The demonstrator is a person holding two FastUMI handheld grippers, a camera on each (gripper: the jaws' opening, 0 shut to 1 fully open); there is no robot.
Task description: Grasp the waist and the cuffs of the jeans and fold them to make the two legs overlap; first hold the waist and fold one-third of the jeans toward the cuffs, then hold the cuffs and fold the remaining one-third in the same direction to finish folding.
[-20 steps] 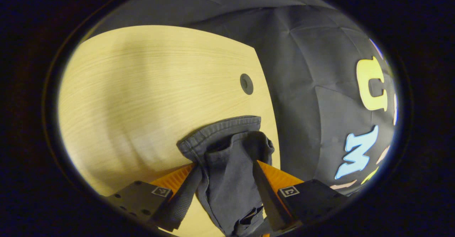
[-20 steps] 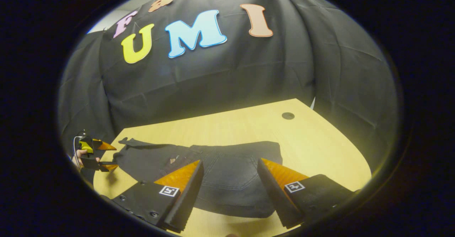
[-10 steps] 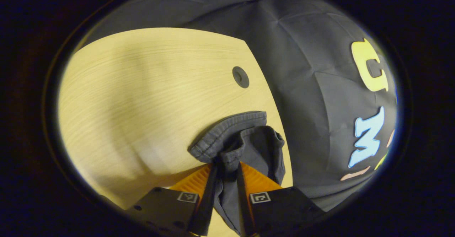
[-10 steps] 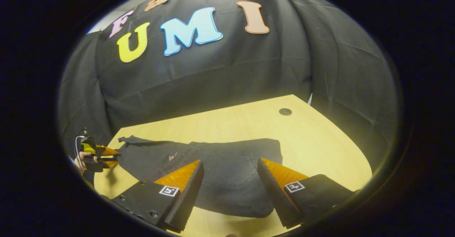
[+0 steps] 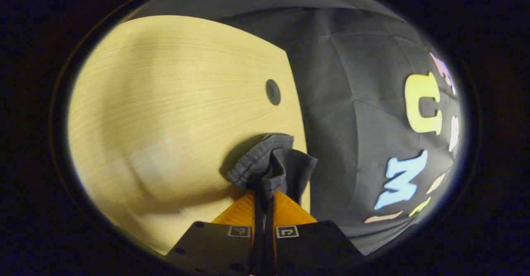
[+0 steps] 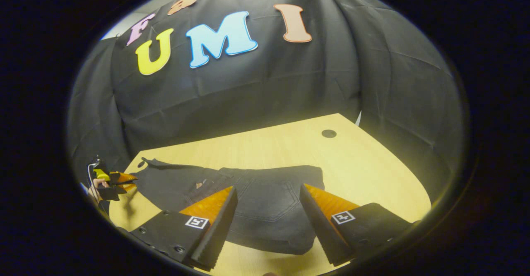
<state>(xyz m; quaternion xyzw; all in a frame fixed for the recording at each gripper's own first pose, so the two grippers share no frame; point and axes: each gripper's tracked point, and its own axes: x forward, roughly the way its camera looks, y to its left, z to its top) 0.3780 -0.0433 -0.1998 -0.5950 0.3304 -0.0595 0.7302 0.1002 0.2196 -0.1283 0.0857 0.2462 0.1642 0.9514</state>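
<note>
Left gripper (image 5: 263, 197) pinching cuff of dark grey denim jeans (image 6: 252, 203) — right gripper (image 6: 267, 222) spread wide.
Jeans lie flat across pale wooden surface (image 6: 364, 172); L jaws pressed together on bunched cuff end, R jaws hover over waist end, w/ nothing between them.

The left gripper view sits low and very near the tabletop (image 5: 165, 102), facing along its jaws across the bare wood toward a round hole (image 5: 273, 92) at 12 o'clock and the booth wall at 3 o'clock; a bunched cuff (image 5: 269, 166) lies directly ahead. The right gripper view looks from higher and farther back, angled down over the jeans (image 6: 256, 201) toward the wall at 12 o'clock. Both views share the tabletop, the jeans and the wall; the right gripper view also takes in the left gripper (image 6: 132, 179) at 9 o'clock.
</note>
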